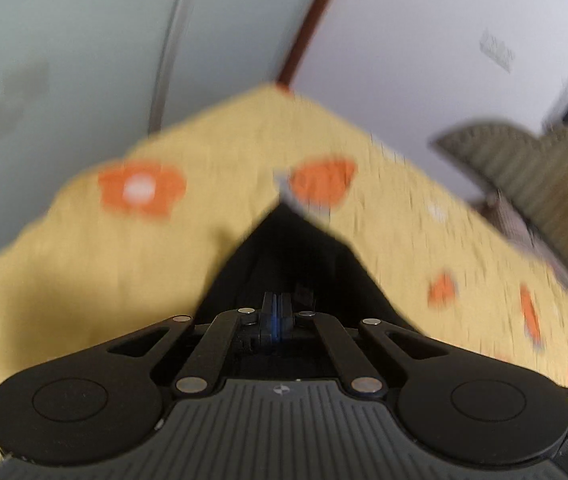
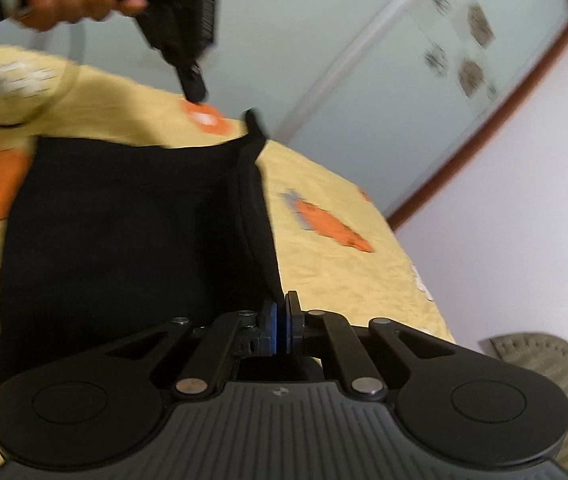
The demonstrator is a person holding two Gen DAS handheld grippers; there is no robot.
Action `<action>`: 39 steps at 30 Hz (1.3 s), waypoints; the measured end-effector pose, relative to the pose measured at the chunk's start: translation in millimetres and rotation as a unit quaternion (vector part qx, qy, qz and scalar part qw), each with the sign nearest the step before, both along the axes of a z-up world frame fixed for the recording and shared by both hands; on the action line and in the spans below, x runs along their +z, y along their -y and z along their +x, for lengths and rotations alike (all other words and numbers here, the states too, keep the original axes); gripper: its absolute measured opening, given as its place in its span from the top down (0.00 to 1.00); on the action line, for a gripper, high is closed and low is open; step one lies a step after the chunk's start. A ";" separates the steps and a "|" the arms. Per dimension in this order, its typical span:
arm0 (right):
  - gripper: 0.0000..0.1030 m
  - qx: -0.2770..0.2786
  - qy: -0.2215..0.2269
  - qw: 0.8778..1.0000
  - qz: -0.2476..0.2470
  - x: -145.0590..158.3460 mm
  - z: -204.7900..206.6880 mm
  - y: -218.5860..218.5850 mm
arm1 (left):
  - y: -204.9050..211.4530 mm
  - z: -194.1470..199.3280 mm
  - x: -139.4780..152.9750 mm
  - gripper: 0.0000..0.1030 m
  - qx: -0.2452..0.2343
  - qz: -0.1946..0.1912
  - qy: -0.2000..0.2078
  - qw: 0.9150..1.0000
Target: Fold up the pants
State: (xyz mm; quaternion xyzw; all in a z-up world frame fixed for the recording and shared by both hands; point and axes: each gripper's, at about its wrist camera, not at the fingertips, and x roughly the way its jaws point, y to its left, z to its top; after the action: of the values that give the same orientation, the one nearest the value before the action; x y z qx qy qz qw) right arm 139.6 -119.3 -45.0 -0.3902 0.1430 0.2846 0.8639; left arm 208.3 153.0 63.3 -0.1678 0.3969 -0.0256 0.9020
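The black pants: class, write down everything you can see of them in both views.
The black pants are plain dark soft-looking cloth, lying on the yellow bedspread with orange patches. A thicker band-like edge runs down their right side to the right claw, which is shut on that edge. In the left wrist view the cloth rises to a peak ahead of the shut left claw, which seems to pinch it. In the right view the left claw hangs above the pants' far edge.
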 end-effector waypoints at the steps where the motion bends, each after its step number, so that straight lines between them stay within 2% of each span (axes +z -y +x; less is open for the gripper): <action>1: 0.96 0.006 -0.001 1.000 -0.008 -3.4 -15.1 -2.5 | -2.1 -9.0 -5.7 0.94 -0.007 -0.006 -0.009 1.000; 4: 0.96 0.013 -0.004 1.000 -0.021 -16.7 -36.7 -10.7 | -11.2 -31.4 -16.9 0.83 -0.023 -0.057 -0.027 0.998; 6: 0.96 0.013 -0.007 1.000 -0.023 -25.9 -45.3 -13.7 | -18.1 -46.3 -20.2 0.58 -0.019 -0.105 -0.025 0.994; 8: 0.96 0.012 -0.013 1.000 -0.018 -26.9 -57.6 -13.2 | -20.9 -56.7 -22.3 0.45 -0.003 -0.124 -0.015 0.992; 13: 0.96 0.015 -0.024 1.000 0.006 -19.9 -80.9 -3.5 | -21.6 -68.0 -15.2 0.44 0.021 -0.077 -0.009 0.997; 17: 0.97 0.017 -0.036 0.999 0.019 -16.9 -102.6 3.6 | -27.7 -74.2 -14.5 0.41 0.019 -0.083 -0.016 0.996; 19: 0.96 -0.002 -0.070 0.997 -0.018 -29.4 -98.7 1.9 | -28.3 -72.7 -19.9 0.40 0.029 -0.070 -0.023 0.997; 21: 0.95 -0.014 -0.029 0.998 -0.061 -48.9 -108.9 -1.2 | -29.4 -68.6 -27.0 0.40 0.034 -0.068 -0.038 0.996; 23: 0.94 -0.020 -0.019 0.994 -0.103 -54.3 -110.7 -6.9 | -31.6 -67.2 -32.1 0.40 0.030 -0.084 -0.054 0.995; 24: 0.94 -0.011 -0.022 0.995 -0.102 -49.9 -115.2 -7.9 | -31.7 -68.1 -33.4 0.40 0.023 -0.090 -0.057 0.994; 26: 0.94 0.008 -0.041 0.997 -0.066 -31.2 -121.0 -8.1 | -30.0 -69.8 -30.8 0.40 0.012 -0.078 -0.051 0.996; 29: 0.93 0.020 -0.074 0.996 0.044 -2.9 -111.9 -16.9 | -27.2 -73.0 -23.6 0.39 0.034 -0.051 -0.027 0.998; 31: 0.84 0.001 -0.084 0.991 0.106 1.1 -95.7 -35.6 | -24.0 -73.6 -17.4 0.37 0.045 -0.034 -0.014 0.998; 33: 0.76 0.002 -0.070 0.991 0.115 -8.3 -85.3 -64.1 | -23.2 -74.8 -14.0 0.35 0.048 -0.035 -0.015 0.998; 35: 0.75 0.016 -0.056 0.993 0.106 -18.5 -79.9 -92.6 | -21.7 -77.0 -12.8 0.33 0.039 -0.032 -0.016 0.999; 39: 0.75 0.044 -0.042 0.993 0.102 -23.6 -76.0 -124.6 | -23.9 -82.0 -12.3 0.33 0.038 -0.001 -0.016 0.999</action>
State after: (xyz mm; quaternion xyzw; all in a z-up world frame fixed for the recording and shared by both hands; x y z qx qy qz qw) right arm 63.6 5.3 -68.6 -0.2935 0.1323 0.3519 0.8789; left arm 126.3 177.0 50.9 -0.1842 0.4050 0.0109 0.8955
